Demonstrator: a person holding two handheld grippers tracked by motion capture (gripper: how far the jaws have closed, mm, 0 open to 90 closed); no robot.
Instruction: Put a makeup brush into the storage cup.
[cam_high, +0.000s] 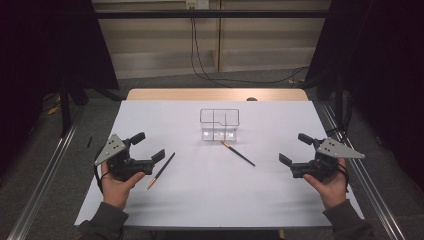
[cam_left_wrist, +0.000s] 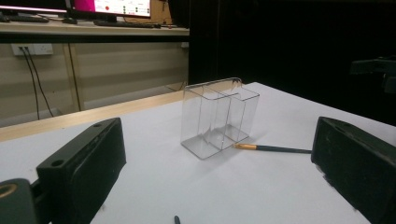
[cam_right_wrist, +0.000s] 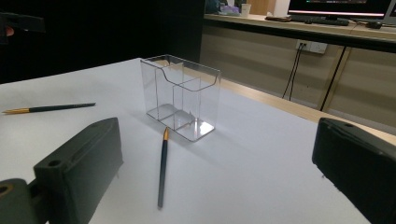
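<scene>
- Jaws of the left gripper (cam_high: 148, 147) stand wide apart with nothing between them; the person's left hand (cam_high: 116, 185) holds this gripper over the left part of the white table surface (cam_high: 200, 195).
- Just right of the left gripper lies a thin dark pencil with a gold-coloured tip (cam_high: 161, 170), flat on the table, gold end pointing toward the person.
- At the table's centre, toward the far side, stands a clear plastic organiser box with inner dividers (cam_high: 219, 125), upright; no contents are visible inside it.
- A second thin dark pencil with a gold-coloured tip (cam_high: 238, 153) lies flat just right of centre, its gold end touching or just beside the box's near base.
- Jaws of the right gripper (cam_high: 295, 149) are likewise spread wide and empty; the right hand (cam_high: 331, 186) holds it over the table's right part, well apart from the second pencil.
</scene>
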